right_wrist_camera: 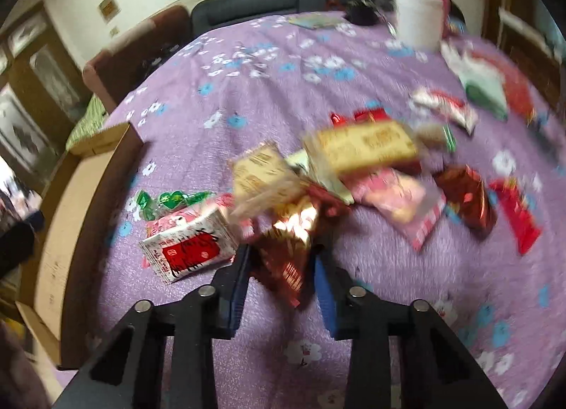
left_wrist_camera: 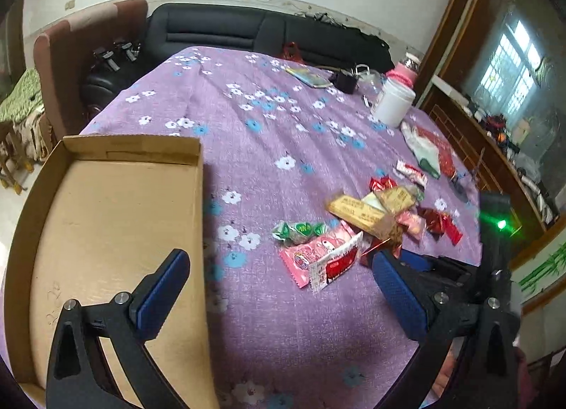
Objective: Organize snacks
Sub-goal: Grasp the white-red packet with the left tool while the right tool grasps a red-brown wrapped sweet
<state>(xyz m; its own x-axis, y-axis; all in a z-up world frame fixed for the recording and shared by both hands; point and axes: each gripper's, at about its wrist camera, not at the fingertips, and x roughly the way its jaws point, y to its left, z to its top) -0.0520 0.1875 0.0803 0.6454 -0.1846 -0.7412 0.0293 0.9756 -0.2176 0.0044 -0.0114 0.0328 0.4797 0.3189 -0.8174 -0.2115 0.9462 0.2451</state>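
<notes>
Right tongs (right_wrist_camera: 281, 260) pinch a crinkled, shiny red-and-gold snack packet (right_wrist_camera: 288, 249).

Crinkled foil and plastic snack packets (left_wrist_camera: 375, 221) lie heaped on the purple floral surface (left_wrist_camera: 269, 147), near a shallow open brown cardboard tray (left_wrist_camera: 116, 218).

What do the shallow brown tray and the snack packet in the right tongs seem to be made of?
Shallow brown tray: apparently corrugated cardboard, matte, with folded walls and raw edges. Shiny red-gold snack packet, between the right tongs: likely metallised plastic film, given its glare and crinkles; blur leaves this open.
</notes>
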